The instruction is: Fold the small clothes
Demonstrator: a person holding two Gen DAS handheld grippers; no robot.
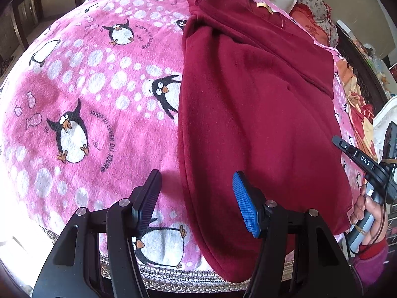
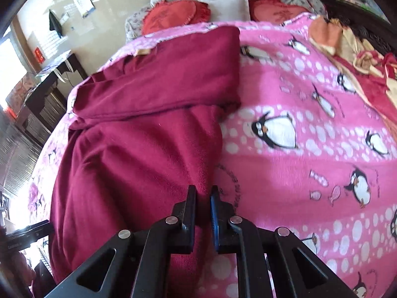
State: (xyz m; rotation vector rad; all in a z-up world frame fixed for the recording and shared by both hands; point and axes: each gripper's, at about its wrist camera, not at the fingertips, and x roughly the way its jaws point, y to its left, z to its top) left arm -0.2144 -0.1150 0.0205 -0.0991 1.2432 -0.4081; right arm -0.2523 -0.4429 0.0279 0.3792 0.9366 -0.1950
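My left tongs (image 1: 196,198) stand wide open at the bottom of the left wrist view, with nothing between the fingers; the blue pad (image 1: 245,211) hangs over the near left edge of the maroon fleece sweater (image 1: 260,104), the black finger over the pink penguin blanket (image 1: 86,87). The sweater lies on that blanket on the bed, filling the middle and right of this frame, with a sleeve folded across its upper part and a tan neck label (image 1: 264,6) near the top. At the right edge I see my right hand (image 1: 369,213) gripping the handle of the other tool.

In the right wrist view my right tongs (image 2: 203,193) sit at bottom centre, the fingers drawn nearly together with a narrow gap. They lie at the sweater's (image 2: 139,149) right edge, and I cannot tell whether cloth is pinched between them. The sweater takes up the left and centre of this frame, the blanket (image 2: 310,136) the right. Red cushions (image 2: 173,16) and a white pillow (image 2: 228,7) rest at the top.
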